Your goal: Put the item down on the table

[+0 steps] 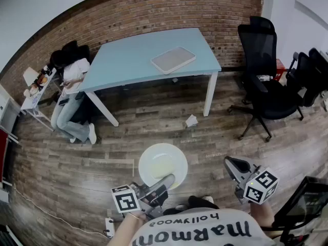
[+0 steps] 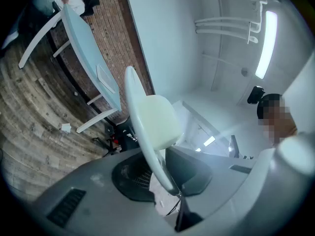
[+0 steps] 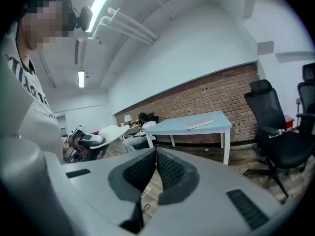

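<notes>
A white plate [image 1: 163,165] is held level above the wooden floor, close in front of me. My left gripper [image 1: 163,184] is shut on its near rim. In the left gripper view the plate [image 2: 150,119] stands edge-on, pinched between the jaws of my left gripper [image 2: 170,183]. My right gripper [image 1: 231,166] hovers to the right of the plate, shut and holding nothing; in its own view the jaws of my right gripper [image 3: 155,154] meet at the tips. The light blue table [image 1: 128,60] stands well ahead by the brick wall. From the right gripper view the plate [image 3: 112,133] shows at left.
A flat white tray [image 1: 173,59] lies on the table. A person [image 1: 72,99] sits on the floor at the table's left end. Black office chairs [image 1: 266,81] stand at right. A crumpled paper [image 1: 191,120] lies on the floor. A small white side table [image 1: 34,94] is at far left.
</notes>
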A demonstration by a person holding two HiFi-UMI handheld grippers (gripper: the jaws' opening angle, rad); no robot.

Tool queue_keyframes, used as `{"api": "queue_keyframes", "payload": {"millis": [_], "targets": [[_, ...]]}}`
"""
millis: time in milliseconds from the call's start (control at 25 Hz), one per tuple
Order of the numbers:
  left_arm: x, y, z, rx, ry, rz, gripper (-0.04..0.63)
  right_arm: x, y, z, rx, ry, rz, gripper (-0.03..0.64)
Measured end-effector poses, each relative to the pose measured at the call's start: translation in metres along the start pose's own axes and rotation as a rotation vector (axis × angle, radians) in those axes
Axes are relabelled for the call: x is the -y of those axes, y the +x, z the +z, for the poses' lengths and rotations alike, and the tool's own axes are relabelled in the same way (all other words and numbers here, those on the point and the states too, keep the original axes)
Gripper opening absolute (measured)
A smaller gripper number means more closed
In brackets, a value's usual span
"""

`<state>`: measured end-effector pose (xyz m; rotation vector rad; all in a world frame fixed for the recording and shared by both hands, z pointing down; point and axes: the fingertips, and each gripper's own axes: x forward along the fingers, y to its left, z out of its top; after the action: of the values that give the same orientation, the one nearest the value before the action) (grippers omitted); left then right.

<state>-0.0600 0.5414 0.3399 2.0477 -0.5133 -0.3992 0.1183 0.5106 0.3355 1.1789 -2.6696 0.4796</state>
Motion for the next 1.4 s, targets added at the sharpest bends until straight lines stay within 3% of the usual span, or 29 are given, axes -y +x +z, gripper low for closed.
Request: {"api": "queue_keyframes", "payload": {"millis": [320,520,920,1400], "targets": [[0.0,-0.01,0.008,0.017,-0.007,-0.011,0.064,-0.009,0.0,0.012,0.072,0.052,0.017,0.012],[0.001,-0.018,0.018,0.017,0.006,-0.023,0.064,-0.017,0.006,0.023,0.111,0.031,0.005,0.012],[-0.016,-0.035,0.037,0.016,0.018,-0.022,0.064,-0.029,0.028,0.012,0.072,-0.03,-0.07,0.012],[-0.049,-0.009,0.062,0.036,0.005,0.014,0.064,0.014,0.066,0.015,0.043,-0.002,-0.055,0.012]]}}
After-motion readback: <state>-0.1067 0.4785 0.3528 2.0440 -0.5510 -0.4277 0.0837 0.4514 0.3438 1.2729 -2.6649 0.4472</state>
